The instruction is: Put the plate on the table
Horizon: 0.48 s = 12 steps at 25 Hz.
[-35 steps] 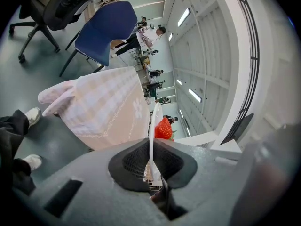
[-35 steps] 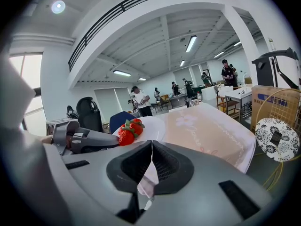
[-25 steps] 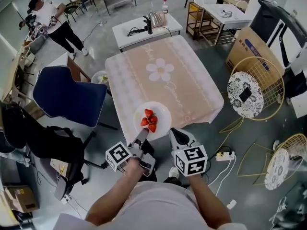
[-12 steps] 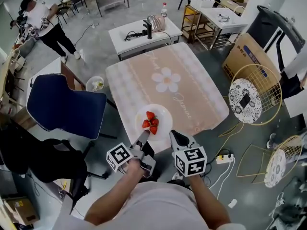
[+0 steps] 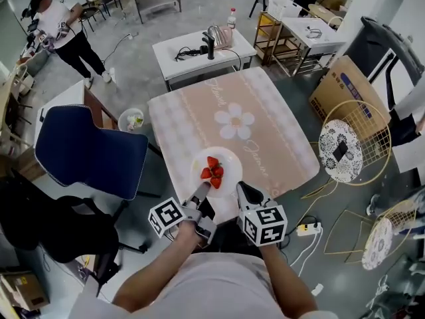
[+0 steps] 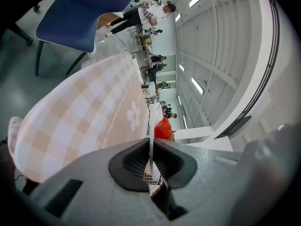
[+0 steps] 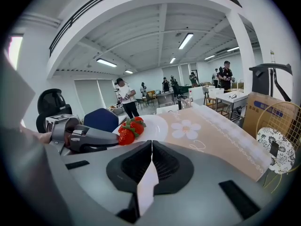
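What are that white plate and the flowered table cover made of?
Plate: probably glazed ceramic or melamine; smooth, white, thin-rimmed, slightly glossy. Table cover: seemingly cloth, matte; it drapes softly over the edges, with a printed pattern.

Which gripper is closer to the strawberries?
Left. The left gripper grips the plate by its rim, right beside the strawberries. The right gripper holds the rim further round, with bare plate between it and them.
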Each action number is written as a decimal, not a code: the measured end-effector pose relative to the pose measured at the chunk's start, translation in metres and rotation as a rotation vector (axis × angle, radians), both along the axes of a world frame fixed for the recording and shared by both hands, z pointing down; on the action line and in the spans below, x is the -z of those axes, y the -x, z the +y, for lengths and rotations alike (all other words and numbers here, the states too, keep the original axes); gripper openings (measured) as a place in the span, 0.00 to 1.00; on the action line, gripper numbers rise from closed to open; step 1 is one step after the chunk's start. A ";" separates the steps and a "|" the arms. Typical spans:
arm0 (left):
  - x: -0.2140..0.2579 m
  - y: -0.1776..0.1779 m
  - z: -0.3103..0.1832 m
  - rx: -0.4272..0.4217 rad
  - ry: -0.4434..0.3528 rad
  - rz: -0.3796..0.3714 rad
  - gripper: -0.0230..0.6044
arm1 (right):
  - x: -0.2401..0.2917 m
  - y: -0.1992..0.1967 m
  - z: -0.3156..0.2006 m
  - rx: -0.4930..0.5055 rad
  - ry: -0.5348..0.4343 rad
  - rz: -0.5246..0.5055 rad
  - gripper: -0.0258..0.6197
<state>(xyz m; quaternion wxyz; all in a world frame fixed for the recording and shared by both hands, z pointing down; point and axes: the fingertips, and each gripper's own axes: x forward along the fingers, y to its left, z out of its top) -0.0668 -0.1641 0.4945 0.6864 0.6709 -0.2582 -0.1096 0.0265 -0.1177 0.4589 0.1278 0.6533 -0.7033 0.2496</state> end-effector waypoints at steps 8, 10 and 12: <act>-0.016 -0.033 -0.030 0.074 0.002 -0.027 0.07 | -0.016 -0.037 -0.038 0.105 0.005 -0.033 0.05; -0.022 -0.043 -0.035 0.091 0.007 -0.046 0.07 | -0.020 -0.049 -0.045 0.131 0.011 -0.046 0.05; -0.028 -0.056 -0.039 0.104 0.016 -0.068 0.07 | -0.024 -0.062 -0.054 0.153 0.018 -0.057 0.05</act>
